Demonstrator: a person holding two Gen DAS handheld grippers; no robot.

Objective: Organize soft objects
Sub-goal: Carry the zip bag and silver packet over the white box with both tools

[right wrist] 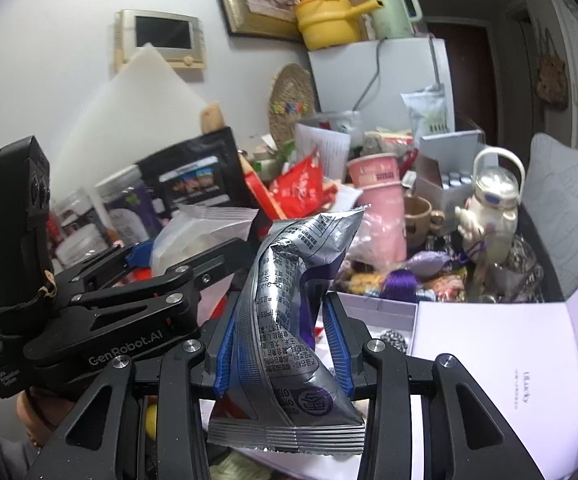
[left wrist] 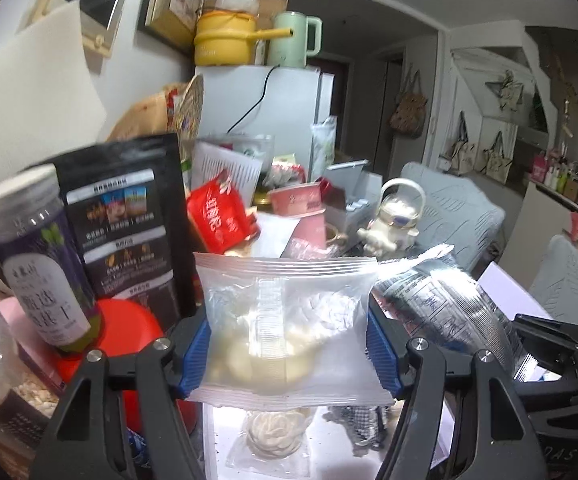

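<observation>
My left gripper (left wrist: 289, 344) is shut on a clear snack packet (left wrist: 285, 320) with pale round pieces inside, held above the table. My right gripper (right wrist: 285, 336) is shut on a crumpled silver and purple foil packet (right wrist: 293, 320), held upright. The foil packet also shows in the left wrist view (left wrist: 441, 300), just right of the clear packet. The left gripper and its clear packet (right wrist: 193, 232) show in the right wrist view, to the left. Below the left gripper lies another clear packet with a white flower-shaped piece (left wrist: 273, 436) and a checked soft item (left wrist: 361, 420).
The table is crowded: a purple-labelled jar (left wrist: 45, 264), a black pouch (left wrist: 125, 224), a red packet (left wrist: 221, 216), pink cups (right wrist: 381, 204), a white teapot (right wrist: 489, 212), a red lid (left wrist: 129, 328). An open white box (right wrist: 501, 360) lies at the right.
</observation>
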